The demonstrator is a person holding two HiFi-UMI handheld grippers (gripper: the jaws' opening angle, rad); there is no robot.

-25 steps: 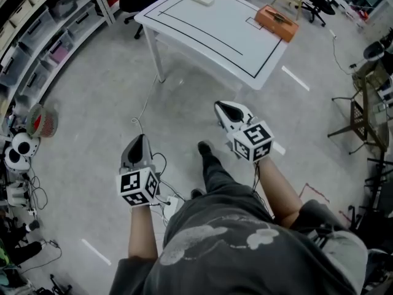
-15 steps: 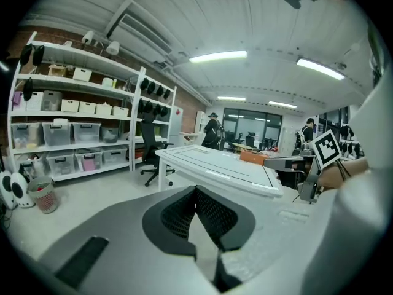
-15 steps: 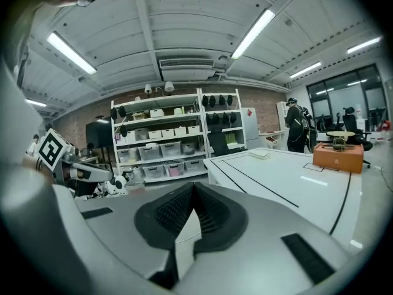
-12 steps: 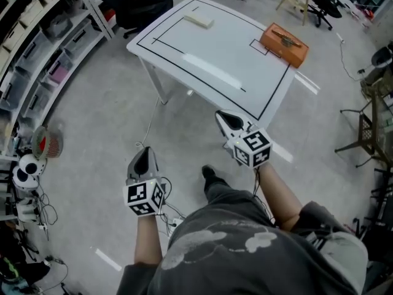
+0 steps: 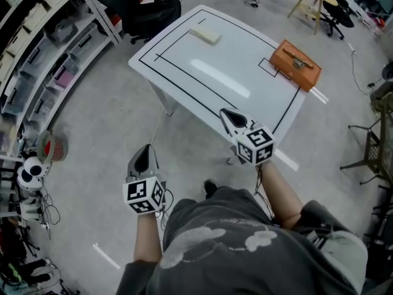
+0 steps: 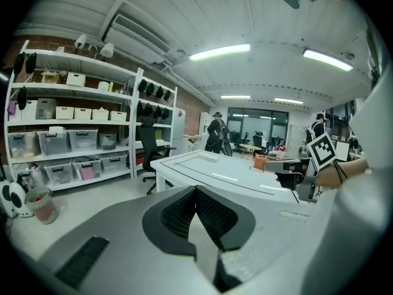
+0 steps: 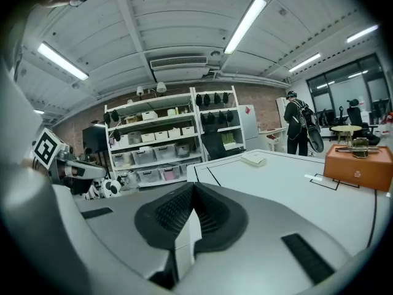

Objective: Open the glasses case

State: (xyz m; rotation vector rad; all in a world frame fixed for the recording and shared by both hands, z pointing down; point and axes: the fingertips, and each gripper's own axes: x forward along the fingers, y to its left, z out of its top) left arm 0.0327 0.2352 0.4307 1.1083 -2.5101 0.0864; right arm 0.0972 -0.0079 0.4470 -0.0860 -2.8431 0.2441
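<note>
Well ahead of both tongs, toward the far side of the white worktop [image 5: 184,72], the pale, flat glasses case [image 5: 206,35] is seen lying untouched. An orange box [image 5: 296,64] is set ahead and to the right of the right tongs [image 5: 228,115]. The left tongs [image 5: 143,152] are held over the floor and the right tongs over the worktop's near edge, both pressed together with nothing gripped.

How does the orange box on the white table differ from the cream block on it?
The orange box is bigger and taller; the cream block lies low and flat. The orange box sits at the table's right corner in the head view, the cream block near its far edge. Something small and dark lies on the orange box; the cream block's top is bare. Both rest on the table, untouched.
</note>
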